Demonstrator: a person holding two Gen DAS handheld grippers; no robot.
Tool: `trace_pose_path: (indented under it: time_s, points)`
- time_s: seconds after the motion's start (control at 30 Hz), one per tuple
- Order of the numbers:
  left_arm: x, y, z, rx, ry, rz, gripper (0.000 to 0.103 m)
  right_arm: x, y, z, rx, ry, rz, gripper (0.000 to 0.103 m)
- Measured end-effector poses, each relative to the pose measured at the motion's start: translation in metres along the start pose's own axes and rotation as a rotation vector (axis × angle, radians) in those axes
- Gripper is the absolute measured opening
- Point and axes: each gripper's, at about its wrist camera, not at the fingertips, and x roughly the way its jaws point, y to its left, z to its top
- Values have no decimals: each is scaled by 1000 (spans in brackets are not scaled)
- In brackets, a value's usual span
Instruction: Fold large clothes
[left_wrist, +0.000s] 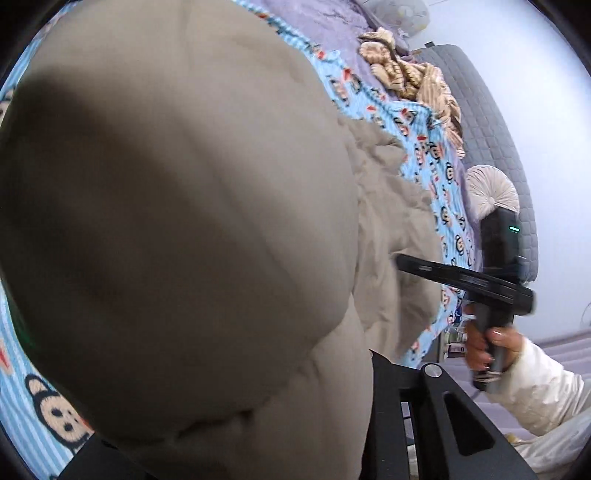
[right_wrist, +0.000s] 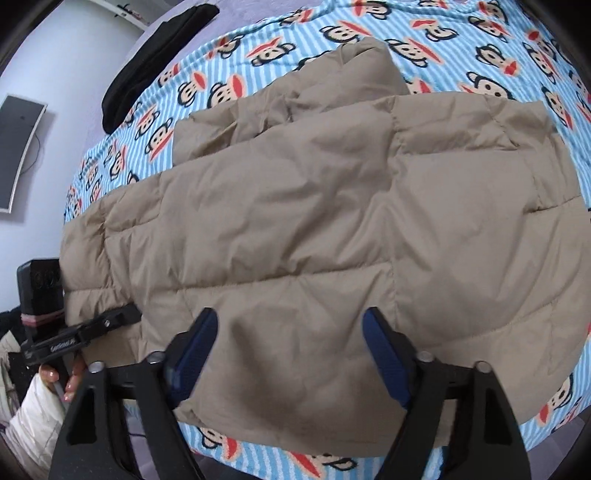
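The puffy beige quilted jacket (right_wrist: 314, 229) covers most of the monkey-print blanket (right_wrist: 480, 48), leaving open strips of blanket along its far and right edges. In the left wrist view the jacket bulges right against the lens, blocking nearly everything ahead. The right gripper (right_wrist: 291, 354) hangs spread over the near hem; the left gripper (right_wrist: 122, 317) crowds the left edge. A black garment (right_wrist: 155, 62) lies at the far left corner, and a crumpled tan cloth (left_wrist: 410, 74) by the grey headboard (left_wrist: 491, 125).
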Motion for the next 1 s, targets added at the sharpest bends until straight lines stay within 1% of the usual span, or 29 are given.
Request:
trace_pose_path:
  time_s: [0.03, 0.07, 0.17, 0.23, 0.3, 0.37, 0.4, 0.43, 0.47, 0.5, 0.53, 0.57, 0.63, 0.7, 0.73, 0.77, 0.83, 0.9, 0.93, 0.97, 1.0]
  points:
    - [-3, -14, 1, 11, -3, -3, 27, 6, -5, 3, 15, 0, 18, 18]
    - [-6, -27, 2, 22, -2, -8, 27, 11, -9, 5, 28, -1, 38, 4]
    - [-10, -67, 6, 60, 11, -18, 27, 30, -16, 10, 28, 6, 84, 4]
    - [-3, -98, 12, 87, 29, 1, 27, 40, -23, 13, 31, 23, 119, 3]
    - [11, -131, 17, 124, 53, 20, 27, 51, -33, 15, 68, 43, 183, 3]
    - [32, -166, 23, 164, 88, 22, 27, 59, -43, 16, 107, 56, 240, 2]
    - [43, -182, 25, 191, 104, 36, 28, 62, -48, 17, 122, 57, 258, 0]
    - [55, -199, 28, 227, 120, 64, 28, 64, -51, 16, 125, 57, 268, 0]
    - [67, -214, 30, 268, 137, 104, 31, 66, -53, 16, 128, 59, 280, 0]
    - [78, -228, 32, 306, 152, 134, 38, 68, -54, 17, 134, 61, 294, 0]
    - [87, -240, 33, 333, 162, 146, 46, 69, -58, 17, 144, 64, 313, 0]
    - [93, -249, 35, 350, 175, 131, 52, 70, -62, 18, 157, 70, 340, 0]
    - [103, -262, 39, 357, 202, 65, 66, 66, -70, 19, 180, 77, 375, 0]
    - [112, -267, 45, 332, 227, -7, 72, 51, -81, 18, 194, 54, 384, 0]
    - [117, -268, 48, 315, 235, -22, 72, 39, -90, 16, 203, 33, 398, 0]
    - [125, -269, 51, 298, 246, -32, 72, 27, -98, 13, 211, 13, 399, 3]
    - [142, -273, 56, 277, 262, -42, 73, 1, -116, 5, 217, -28, 366, 4]
    - [158, -281, 60, 296, 263, -37, 73, -25, -136, -6, 237, -71, 325, 5]
    - [167, -287, 61, 313, 261, -25, 75, -35, -146, -12, 254, -85, 311, 8]
    - [174, -293, 60, 326, 253, -26, 79, -45, -155, -20, 272, -97, 301, 24]
    - [182, -298, 62, 334, 240, -23, 80, -53, -162, -27, 286, -108, 292, 53]
